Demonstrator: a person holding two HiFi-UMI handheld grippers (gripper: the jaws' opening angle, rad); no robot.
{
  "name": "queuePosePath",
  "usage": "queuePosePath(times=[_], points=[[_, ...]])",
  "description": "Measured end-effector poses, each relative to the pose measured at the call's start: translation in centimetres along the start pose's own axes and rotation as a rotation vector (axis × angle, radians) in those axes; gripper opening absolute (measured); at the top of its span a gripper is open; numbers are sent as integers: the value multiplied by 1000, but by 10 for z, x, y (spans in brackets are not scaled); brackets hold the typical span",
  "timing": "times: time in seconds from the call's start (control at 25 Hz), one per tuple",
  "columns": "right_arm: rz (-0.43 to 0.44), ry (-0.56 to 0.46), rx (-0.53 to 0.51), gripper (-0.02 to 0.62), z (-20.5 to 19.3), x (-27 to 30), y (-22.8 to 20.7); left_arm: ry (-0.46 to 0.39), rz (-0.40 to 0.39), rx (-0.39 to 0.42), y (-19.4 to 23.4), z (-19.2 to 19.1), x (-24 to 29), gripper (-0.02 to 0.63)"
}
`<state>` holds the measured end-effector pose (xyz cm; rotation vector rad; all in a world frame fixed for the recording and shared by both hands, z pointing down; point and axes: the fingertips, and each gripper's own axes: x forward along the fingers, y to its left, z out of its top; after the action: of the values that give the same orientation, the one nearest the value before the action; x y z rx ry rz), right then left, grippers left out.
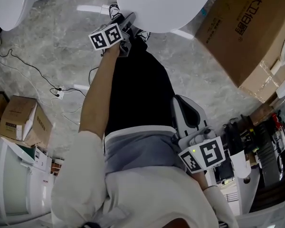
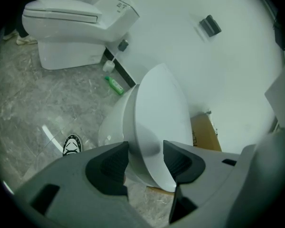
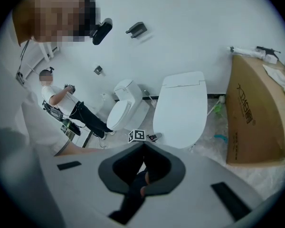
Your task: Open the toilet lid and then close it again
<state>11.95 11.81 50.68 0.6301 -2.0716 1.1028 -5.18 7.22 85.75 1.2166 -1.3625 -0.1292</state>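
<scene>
A large brown cardboard box [image 1: 247, 32] stands close beside the right of the white oval toilet lid [image 1: 166, 4], with only a narrow strip of grey marble floor [image 1: 197, 63] between them. Left of the lid the floor lies open up to a second white toilet [image 1: 14, 4], though thin black cables [image 1: 33, 70] trail across it. The lid's front rim fills the gap between the left tool's [image 2: 146, 152] parted jaws.

**Head view:** mounted on the person's head. It faces steeply down past the person's legs [image 1: 137, 89] to the marble floor [image 1: 52, 32].

**Left gripper view:** rides on the left gripper [image 2: 146, 148] and looks along its jaws. It sits very close to the toilet lid [image 2: 161, 113], with the white wall [image 2: 228, 70] behind.

**Right gripper view:** rides on the right gripper [image 3: 144, 148], set farther back, and faces the same toilet lid.

**Overlap:** all three views show the lid. The head and right gripper views also share the cardboard box [image 1: 247, 32].
</scene>
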Motion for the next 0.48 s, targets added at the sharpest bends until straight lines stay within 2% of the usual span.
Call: queuePosePath(times=[0.2,0.4,0.48], points=[[-8,2,16,11,-1,4,0,-4,3,1,1,2,5,207],[-7,8,29,11,-6,8,3,-14,-28,-41,1,2,7,221],[-7,8,32,11,-8,10,4,-5,-23,-26,0,2,7,221]])
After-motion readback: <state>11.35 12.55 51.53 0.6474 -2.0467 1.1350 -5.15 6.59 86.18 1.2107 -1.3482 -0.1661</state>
